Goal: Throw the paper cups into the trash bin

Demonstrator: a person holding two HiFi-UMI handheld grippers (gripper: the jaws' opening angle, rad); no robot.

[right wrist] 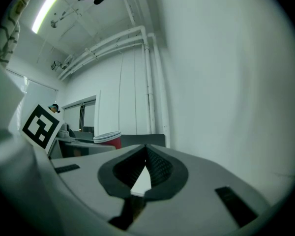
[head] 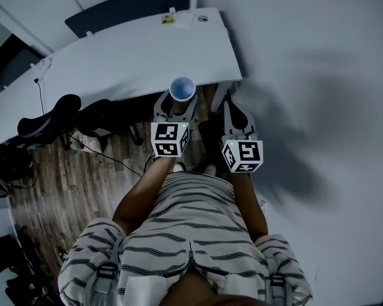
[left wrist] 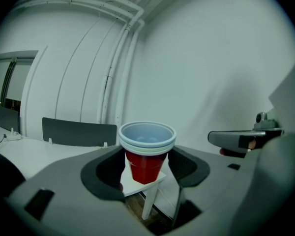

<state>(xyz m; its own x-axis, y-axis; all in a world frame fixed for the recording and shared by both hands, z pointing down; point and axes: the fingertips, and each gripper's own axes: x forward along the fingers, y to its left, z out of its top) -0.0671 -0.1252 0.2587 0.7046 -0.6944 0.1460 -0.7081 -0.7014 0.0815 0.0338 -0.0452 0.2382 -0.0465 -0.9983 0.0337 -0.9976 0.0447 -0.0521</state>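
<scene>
A stack of red paper cups (head: 182, 89) with white rims stands upright between the jaws of my left gripper (head: 176, 104), held above the white table's (head: 115, 56) near corner. In the left gripper view the pads press both sides of the cups (left wrist: 146, 154) and the left gripper (left wrist: 146, 170) is shut on them. My right gripper (head: 233, 109) hangs level just to the right, beside the wall. Its jaws meet at the tips with nothing between them in the right gripper view (right wrist: 146, 150), where the cups (right wrist: 107, 139) show at the left.
A white wall (head: 319, 75) runs close along the right side. Black office chairs (head: 51, 116) and cables sit on the wooden floor (head: 83, 177) left of me. A dark panel (head: 127, 5) stands behind the table, with small items (head: 179, 19) at its far end.
</scene>
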